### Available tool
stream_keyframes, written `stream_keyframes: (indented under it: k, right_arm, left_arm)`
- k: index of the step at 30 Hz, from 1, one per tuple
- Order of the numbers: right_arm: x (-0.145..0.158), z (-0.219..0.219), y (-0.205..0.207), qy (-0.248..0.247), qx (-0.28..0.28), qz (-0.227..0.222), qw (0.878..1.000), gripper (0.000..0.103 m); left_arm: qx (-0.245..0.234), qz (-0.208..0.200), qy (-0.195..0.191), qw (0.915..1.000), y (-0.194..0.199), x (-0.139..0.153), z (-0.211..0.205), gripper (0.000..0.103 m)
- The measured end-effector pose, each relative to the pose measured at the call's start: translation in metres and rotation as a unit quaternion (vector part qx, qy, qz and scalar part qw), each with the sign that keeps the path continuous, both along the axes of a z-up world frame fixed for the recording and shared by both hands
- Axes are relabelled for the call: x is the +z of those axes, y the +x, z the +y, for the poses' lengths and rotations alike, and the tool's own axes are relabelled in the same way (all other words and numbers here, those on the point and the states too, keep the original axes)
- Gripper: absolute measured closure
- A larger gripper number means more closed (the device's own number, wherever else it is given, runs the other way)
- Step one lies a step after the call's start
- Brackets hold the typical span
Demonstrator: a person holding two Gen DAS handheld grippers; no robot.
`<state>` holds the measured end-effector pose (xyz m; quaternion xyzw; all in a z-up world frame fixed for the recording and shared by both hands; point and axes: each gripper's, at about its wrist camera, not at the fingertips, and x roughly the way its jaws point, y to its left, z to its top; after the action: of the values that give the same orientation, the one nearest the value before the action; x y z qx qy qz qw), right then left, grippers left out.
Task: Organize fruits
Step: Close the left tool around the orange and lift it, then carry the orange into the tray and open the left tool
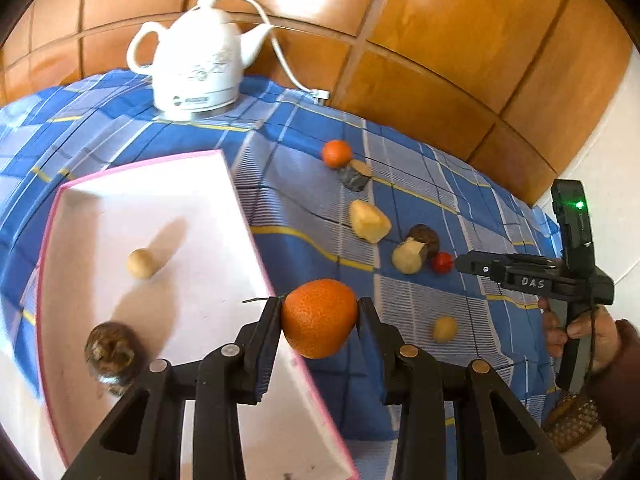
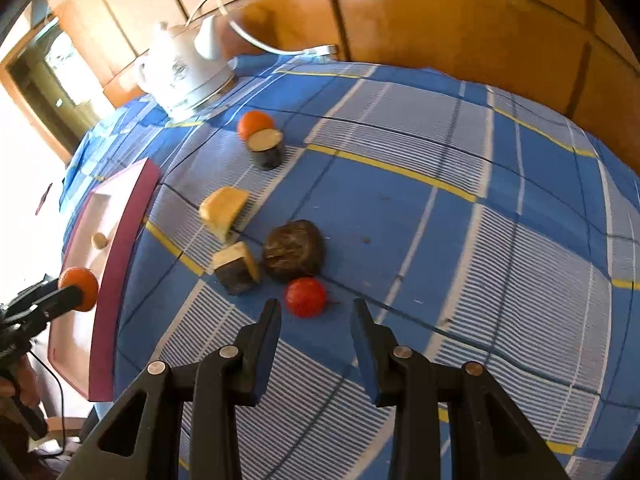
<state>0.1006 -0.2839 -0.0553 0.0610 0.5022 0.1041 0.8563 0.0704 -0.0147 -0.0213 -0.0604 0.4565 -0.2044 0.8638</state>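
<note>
Item 1, left gripper: its fingers are clamping an orange by its two flanks; it is hanging over the near rim of the white tray, apparently so that the fruit can be set down inside.

Item 2, right gripper: its fingers are standing apart with nothing between them; they are pointing down at the small red fruit, which is lying just beyond the tips on the blue checked cloth covering the counter; this reads as lining up the next pick, though that is a judgement.

Item 3, tray contents, two pieces: one small pale round fruit near the middle; one brown mottled fruit at the near left; they are sitting well apart, seemingly as already sorted.

Item 4, loose on the cloth, seven pieces:
- one small orange, touching one dark-skinned cut piece;
- one yellow wedge;
- one pale cut piece with dark skin, beside one dark brown lump;
- the red fruit, counted above;
- one small pale oval fruit, lying nearer the person's hand.

Totals: two oranges; ten pieces in all.

Item 5, not for sorting: one white kettle at the far edge, its cord trailing off behind.
</note>
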Motion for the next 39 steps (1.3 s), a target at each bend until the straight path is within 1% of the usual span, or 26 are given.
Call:
stream_keyframes:
  k: [4,5,7,8,11,14,16,18,25,29,32,39]
  right_arm:
    - [-0.008,0.015,0.009,-0.020,0.024,0.005,0.999,0.067]
    - [-0.010,0.018,0.011,-0.032,0.027,0.003,0.999,0.067]
    - [-0.014,0.023,0.016,-0.038,0.030,0.000,0.999,0.077]
    - [-0.016,0.024,0.018,-0.037,0.031,-0.001,0.999,0.078]
    - [-0.015,0.031,0.014,-0.061,0.047,-0.013,0.997,0.078]
    - [-0.017,0.028,0.008,-0.056,0.051,-0.014,0.997,0.078]
    - [-0.018,0.025,0.008,-0.047,0.050,-0.013,0.998,0.078]
    - [-0.017,0.024,0.009,-0.043,0.051,-0.009,0.998,0.078]
    - [-0.017,0.032,0.009,-0.067,0.062,-0.007,0.996,0.078]
    - [-0.017,0.033,0.010,-0.073,0.063,-0.004,0.995,0.078]
    - [-0.017,0.034,0.010,-0.074,0.063,-0.004,0.995,0.078]
    - [-0.017,0.035,0.011,-0.075,0.064,-0.004,0.995,0.078]
  left_arm:
    - [0.018,-0.003,-0.005,0.9998,-0.007,0.003,0.018,0.065]
    - [0.024,-0.005,-0.005,0.9997,-0.009,0.004,0.024,0.065]
    - [0.035,-0.006,-0.005,0.9994,-0.012,0.005,0.033,0.065]
    - [0.039,-0.006,-0.004,0.9992,-0.013,0.006,0.036,0.065]
    - [0.064,-0.010,0.001,0.9979,-0.017,0.010,0.053,0.065]
    - [0.090,-0.007,0.002,0.9959,-0.016,0.011,0.066,0.065]
    - [0.106,0.003,-0.010,0.9943,-0.011,0.011,0.074,0.065]
    - [0.118,0.013,-0.032,0.9924,-0.005,0.012,0.079,0.065]
    - [0.143,0.035,-0.054,0.9876,0.021,0.007,0.081,0.064]
    - [0.158,0.044,-0.050,0.9853,0.042,0.002,0.082,0.064]
    - [0.159,0.047,-0.045,0.9851,0.056,-0.002,0.082,0.064]
    - [0.166,0.052,-0.018,0.9846,0.081,-0.018,0.079,0.064]
